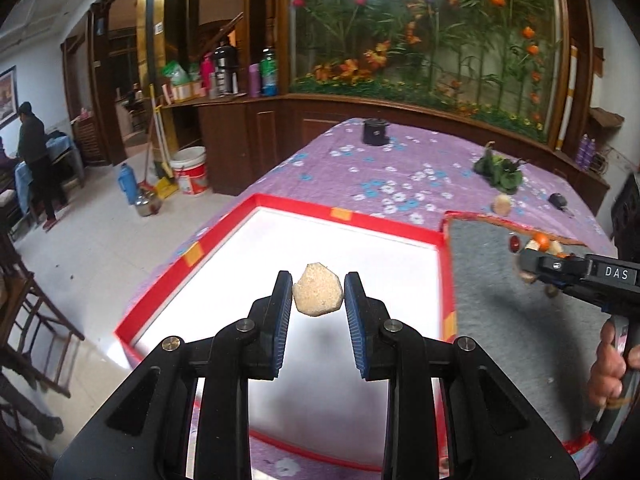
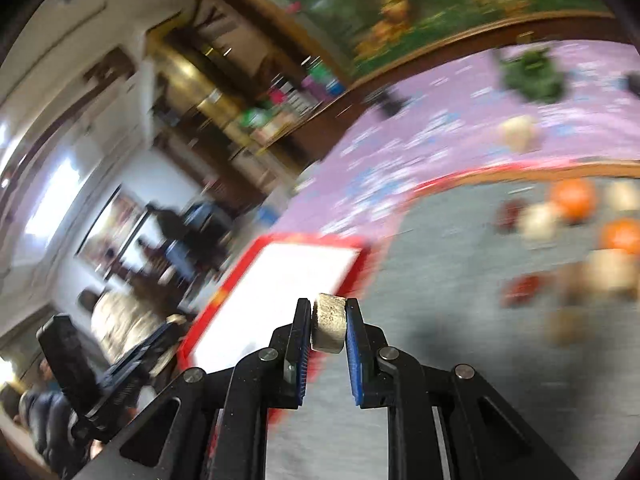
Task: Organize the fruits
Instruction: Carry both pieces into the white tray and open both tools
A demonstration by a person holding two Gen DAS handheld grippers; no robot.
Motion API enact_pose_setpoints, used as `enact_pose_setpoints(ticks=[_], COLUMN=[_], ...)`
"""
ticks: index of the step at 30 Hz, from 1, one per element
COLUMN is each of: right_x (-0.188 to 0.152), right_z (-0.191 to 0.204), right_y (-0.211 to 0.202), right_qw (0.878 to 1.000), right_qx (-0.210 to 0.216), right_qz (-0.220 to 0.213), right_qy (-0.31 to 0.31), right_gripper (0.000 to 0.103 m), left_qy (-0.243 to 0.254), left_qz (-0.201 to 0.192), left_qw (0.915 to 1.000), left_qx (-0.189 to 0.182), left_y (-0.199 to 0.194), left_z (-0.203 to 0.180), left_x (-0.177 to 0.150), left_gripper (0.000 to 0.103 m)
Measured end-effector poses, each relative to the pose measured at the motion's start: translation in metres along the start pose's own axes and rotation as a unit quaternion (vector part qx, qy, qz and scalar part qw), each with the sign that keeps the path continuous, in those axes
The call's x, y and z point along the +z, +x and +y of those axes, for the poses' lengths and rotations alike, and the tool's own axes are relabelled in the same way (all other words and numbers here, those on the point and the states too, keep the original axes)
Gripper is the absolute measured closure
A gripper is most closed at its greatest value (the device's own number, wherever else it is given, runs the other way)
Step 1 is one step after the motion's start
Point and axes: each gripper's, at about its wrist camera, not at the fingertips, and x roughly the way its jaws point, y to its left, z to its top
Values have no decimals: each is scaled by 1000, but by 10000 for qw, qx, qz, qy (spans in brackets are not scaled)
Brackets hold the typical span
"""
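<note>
the left claw (image 1: pixel 318 294) is narrow, clamped on a pale, rough, faceted lump (image 1: pixel 318 295) pinched near the very tips of its blue pads. it hangs over the white floor of the red-rimmed tray (image 1: pixel 348 220), which is otherwise bare in this view. the lump sits dead ahead of the claw, at twelve o'clock.

the right claw (image 2: pixel 329 326) is nearly closed on a pale round slice (image 2: pixel 328 326), gripped by its flat faces, edge toward the camera. below it lies the grey mat (image 2: pixel 460 312); the tray is at about ten o'clock. the right view is smeared, so the hand looks to be moving fast.

risks, as i judge them: both pieces are held only at the pad tips, so a quick swing or twist could flick one out, and the slice could land short on the mat or on the tray's rim. the two claws are heading toward the same tray and could knock together.

farther off, at two o'clock, the remaining pile (image 2: pixel 576 216) of orange, pale and dark red pieces waits on the mat. beyond it, one pale piece (image 1: pixel 502 204) and a leafy green bunch (image 1: pixel 500 172) lie on the purple flowered cloth (image 1: pixel 380 168).
</note>
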Motion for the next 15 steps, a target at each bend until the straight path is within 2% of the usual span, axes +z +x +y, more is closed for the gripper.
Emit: enact_pose_setpoints(ticks=[5,11,15], right_x=[-14,-32,-39], right_z=[43,71,73], right_y=[54,92,106], right_qw=[9985,9950,9926], right_qx=[191,-30,-239], right_qz=[428,636,704], right_qy=[-298,-765,-958], right_gripper=[87,87,87], left_qy=[73,45,97], left_qz=[207,415,460], left_qw=[9996,9987,9978], left_qx=[196,309,461], left_y=[13,28,31], left_z=[5,9,8], left_x=[-10,-17,-20], left_gripper=[77,77,77])
